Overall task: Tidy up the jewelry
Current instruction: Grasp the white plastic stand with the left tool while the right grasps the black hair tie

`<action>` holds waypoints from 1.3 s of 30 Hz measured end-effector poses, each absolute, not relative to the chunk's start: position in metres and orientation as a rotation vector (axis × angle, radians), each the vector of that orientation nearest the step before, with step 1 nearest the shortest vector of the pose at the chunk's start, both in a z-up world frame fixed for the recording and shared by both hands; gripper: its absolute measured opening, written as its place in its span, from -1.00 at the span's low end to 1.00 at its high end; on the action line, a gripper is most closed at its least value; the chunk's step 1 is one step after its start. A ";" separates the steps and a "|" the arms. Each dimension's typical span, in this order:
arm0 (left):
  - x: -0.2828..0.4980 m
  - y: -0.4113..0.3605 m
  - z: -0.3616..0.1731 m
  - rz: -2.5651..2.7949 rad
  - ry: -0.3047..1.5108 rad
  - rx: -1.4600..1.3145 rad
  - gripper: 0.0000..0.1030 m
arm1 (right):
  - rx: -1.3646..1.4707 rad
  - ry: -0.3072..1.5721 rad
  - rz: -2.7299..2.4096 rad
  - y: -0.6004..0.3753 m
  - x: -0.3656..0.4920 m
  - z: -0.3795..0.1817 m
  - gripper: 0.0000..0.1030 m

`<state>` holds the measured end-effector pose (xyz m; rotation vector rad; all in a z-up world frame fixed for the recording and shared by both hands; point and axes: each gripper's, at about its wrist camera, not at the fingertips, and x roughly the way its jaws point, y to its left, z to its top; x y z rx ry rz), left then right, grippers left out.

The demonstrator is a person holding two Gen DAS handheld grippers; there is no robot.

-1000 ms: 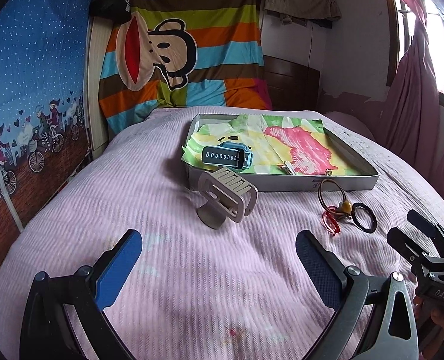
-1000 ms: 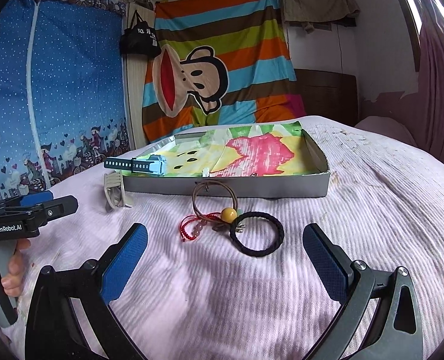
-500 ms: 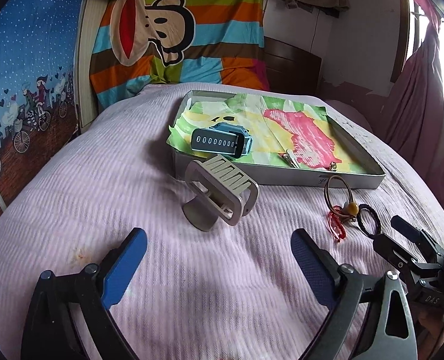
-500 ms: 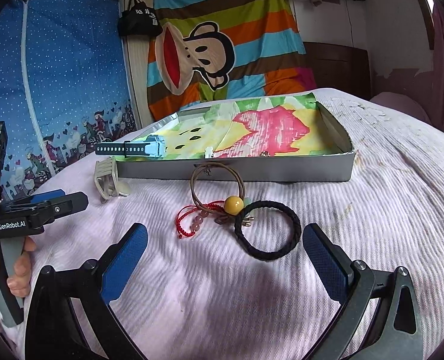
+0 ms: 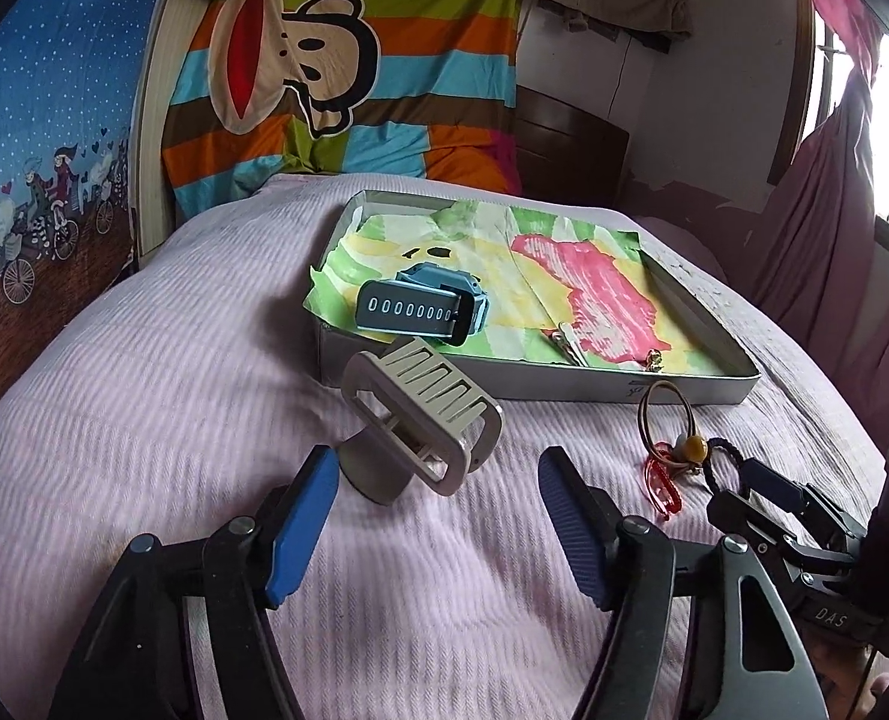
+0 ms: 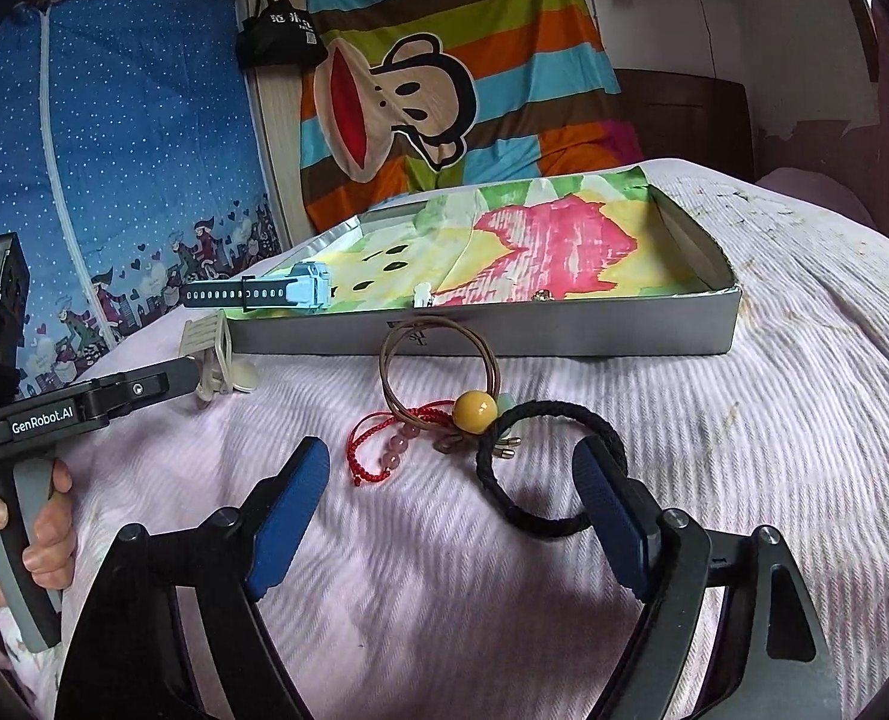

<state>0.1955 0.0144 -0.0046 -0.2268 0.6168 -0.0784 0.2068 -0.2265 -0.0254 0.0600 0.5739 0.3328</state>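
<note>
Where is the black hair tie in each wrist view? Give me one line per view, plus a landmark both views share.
Left wrist view: the black hair tie lies at lower right on the bedspread, partly hidden behind the right gripper.
Right wrist view: the black hair tie lies at centre, just ahead of the right gripper, its right side behind a finger.
Shared landmark: the yellow bead, right beside the tie in both views.
</note>
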 end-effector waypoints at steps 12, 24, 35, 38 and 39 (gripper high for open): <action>0.208 0.010 -0.012 -0.058 0.636 -0.208 -0.46 | 0.083 0.630 0.327 -0.223 0.225 -0.038 0.14; 0.195 0.012 -0.012 -0.059 0.573 -0.215 -0.87 | 0.072 0.647 0.327 -0.220 0.224 -0.042 0.01; 0.179 0.004 -0.014 -0.122 0.544 -0.199 -0.87 | 0.108 0.658 0.321 -0.227 0.228 -0.045 -0.63; 0.172 0.000 -0.015 -0.164 0.548 -0.199 -0.88 | 0.122 0.667 0.323 -0.228 0.228 -0.048 -0.69; 0.170 0.000 -0.016 -0.175 0.549 -0.203 -0.88 | 0.124 0.672 0.322 -0.229 0.229 -0.049 -0.70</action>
